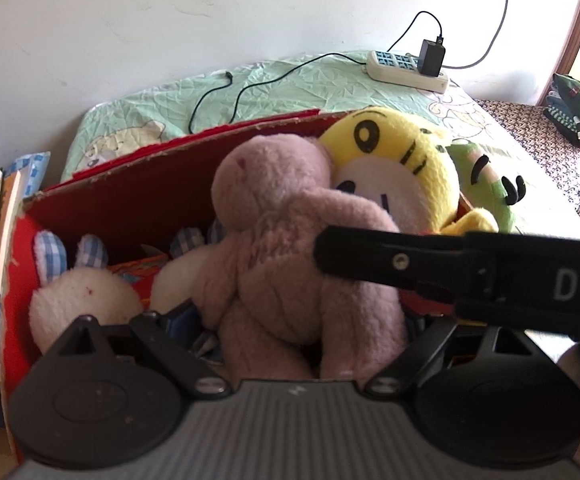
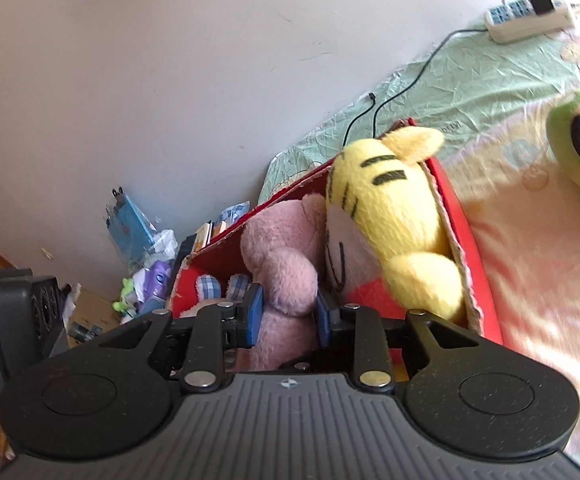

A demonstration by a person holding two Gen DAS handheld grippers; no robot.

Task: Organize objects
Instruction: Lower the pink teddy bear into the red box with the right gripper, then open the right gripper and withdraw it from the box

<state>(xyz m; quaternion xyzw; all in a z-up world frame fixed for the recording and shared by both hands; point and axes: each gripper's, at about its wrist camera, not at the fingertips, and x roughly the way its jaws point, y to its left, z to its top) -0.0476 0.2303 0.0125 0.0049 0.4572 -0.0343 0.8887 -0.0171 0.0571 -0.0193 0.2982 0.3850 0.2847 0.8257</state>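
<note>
The right tongs (image 2: 286, 316) sit low in the middle of their view, reaching into the red box (image 2: 454, 216) from its near side, the two blue pads (image 2: 255, 312) pressed on either side of the pink bear (image 2: 282, 276), which they hold by its body. From the left view the same tongs show as a black bar (image 1: 410, 264) coming in from the right edge and lying across the bear's (image 1: 286, 240) middle. The left tongs (image 1: 290, 360) hover just above the near rim of the box, pointing down into it; their fingertips are hidden behind the bear, so I cannot tell how far apart they stand or whether they grip anything. The bear stands upright in the centre of the box, leaning against the yellow tiger (image 1: 394, 164) at its right, with a white bunny (image 1: 82, 292) at lower left. A green plush (image 1: 486, 180) lies on the bed (image 1: 290, 84) just outside the box, right of the tiger. A power strip (image 1: 406, 70) rests on the bed at upper right.
</note>
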